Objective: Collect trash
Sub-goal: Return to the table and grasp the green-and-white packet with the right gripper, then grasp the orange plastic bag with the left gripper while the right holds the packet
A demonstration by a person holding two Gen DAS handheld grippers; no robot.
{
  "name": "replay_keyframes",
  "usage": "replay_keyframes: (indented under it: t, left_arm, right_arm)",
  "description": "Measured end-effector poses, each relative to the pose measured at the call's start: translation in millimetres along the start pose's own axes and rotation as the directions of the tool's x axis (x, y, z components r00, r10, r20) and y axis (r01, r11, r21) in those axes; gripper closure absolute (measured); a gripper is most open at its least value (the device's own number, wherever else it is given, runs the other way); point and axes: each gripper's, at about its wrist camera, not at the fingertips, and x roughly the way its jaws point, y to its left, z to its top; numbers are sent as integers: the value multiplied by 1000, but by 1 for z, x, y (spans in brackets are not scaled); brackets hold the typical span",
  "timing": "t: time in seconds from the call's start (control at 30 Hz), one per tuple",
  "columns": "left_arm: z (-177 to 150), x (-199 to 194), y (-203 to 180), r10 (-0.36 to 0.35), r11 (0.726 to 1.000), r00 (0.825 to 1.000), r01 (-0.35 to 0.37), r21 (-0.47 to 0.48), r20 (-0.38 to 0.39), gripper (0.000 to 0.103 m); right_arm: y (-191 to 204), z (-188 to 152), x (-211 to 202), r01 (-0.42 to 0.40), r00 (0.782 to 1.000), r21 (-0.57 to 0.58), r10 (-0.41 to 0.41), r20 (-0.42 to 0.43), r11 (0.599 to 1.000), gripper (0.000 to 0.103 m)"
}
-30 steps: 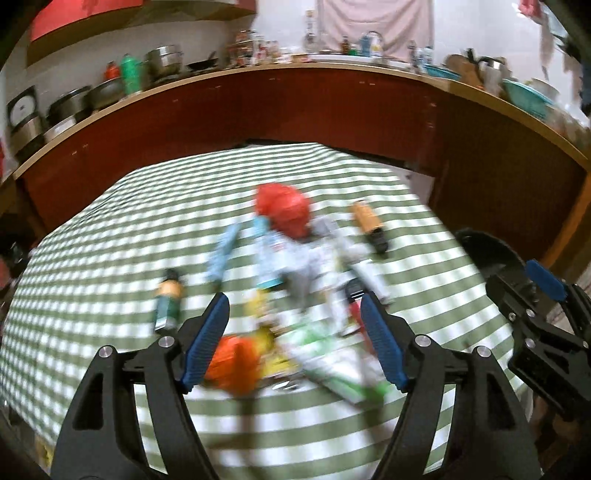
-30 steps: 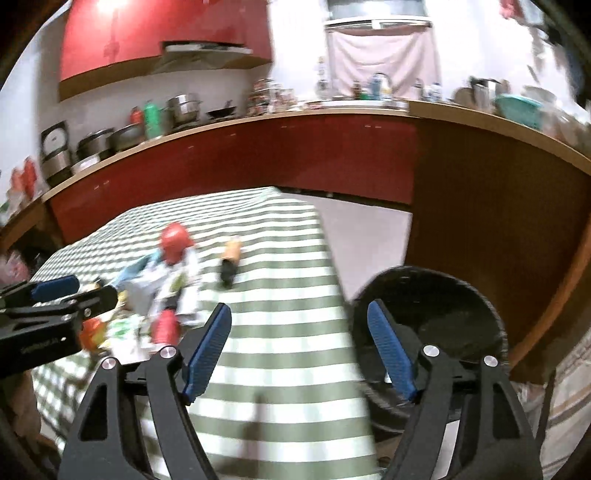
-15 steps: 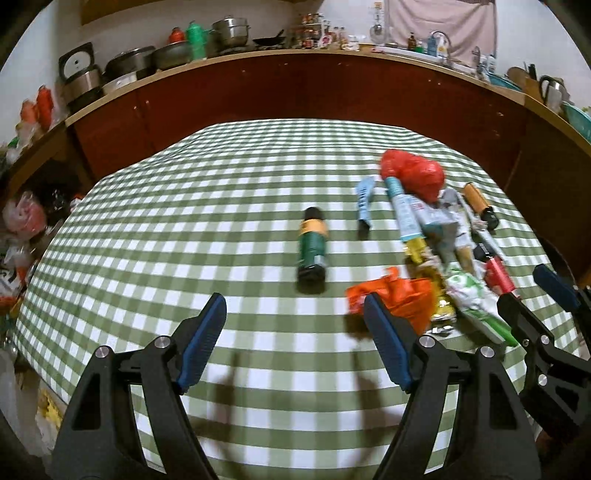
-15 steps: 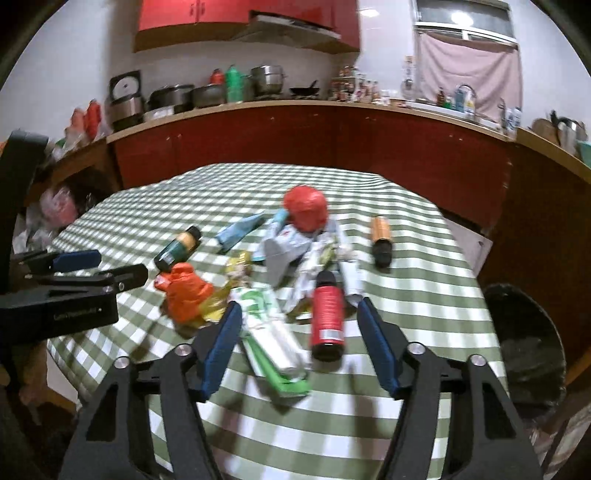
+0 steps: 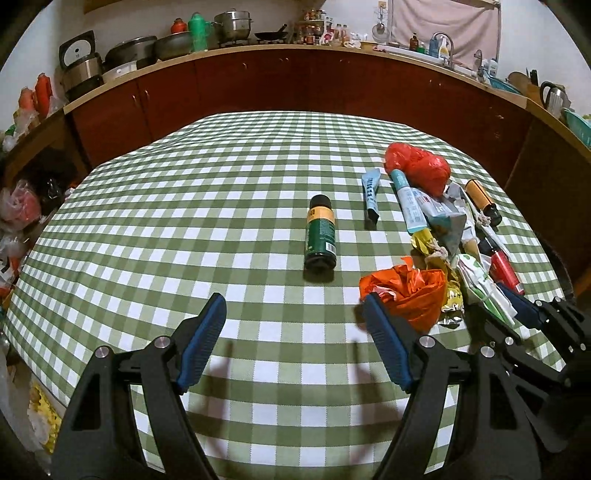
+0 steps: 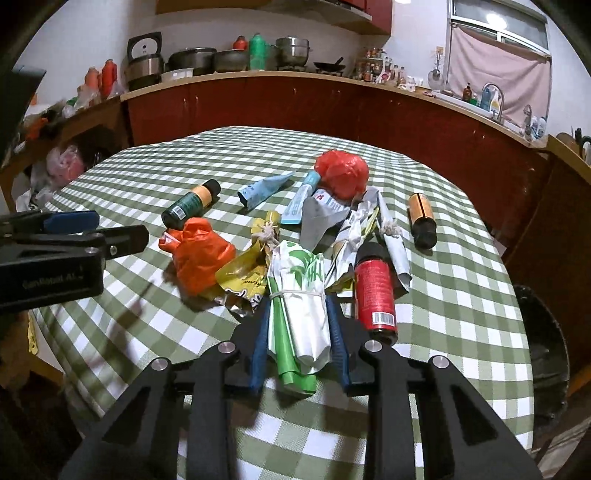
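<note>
bench cloth [image 6: 458,295]: woven checked fabric, matt
orange bag [image 6: 199,254]: thin crinkled plastic, glossy
red can [image 6: 373,291]: smooth, shiny
green-white wrapper [image 6: 299,295]: creased glossy foil or plastic
cabinets [image 5: 258,88]: dark red, smooth, semi-gloss
pots [image 5: 232,24]: bare polished metal

Checked table [image 5: 221,206] bears bottles [image 5: 320,236], wrappers [image 6: 299,295], crumpled bags [image 6: 197,254].

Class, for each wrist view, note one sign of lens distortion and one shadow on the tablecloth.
Left wrist: the counter bows upward; two finger shadows fall under the open left tongs. Right wrist: dark rounded corners; the orange bag shadows the tablecloth.
</note>
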Motion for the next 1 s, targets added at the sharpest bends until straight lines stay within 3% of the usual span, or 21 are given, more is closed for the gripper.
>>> replay_keyframes:
  t: [0.4,0.73,0.93,1.0]
  left_arm:
    - [4,-10,-19,-49,999,998,48,22,28,24]
    - [7,1,-50,-81,995,996,79,67,27,18]
    - [6,19,-54,-92,994,996,91,69,8,18]
    - [4,22,-55,-104,992,995,104,71,0,28]
  right_arm:
    - [-26,5,-34,45,994,66,-51,97,997,75]
    - [-82,-16,-50,147,983,170,-163,85,974,75]
    - [-99,-28,-46,148,984,223,-165,62,964,75]
    - [-98,-29,-45,145,985,225,-162,59,964,75]
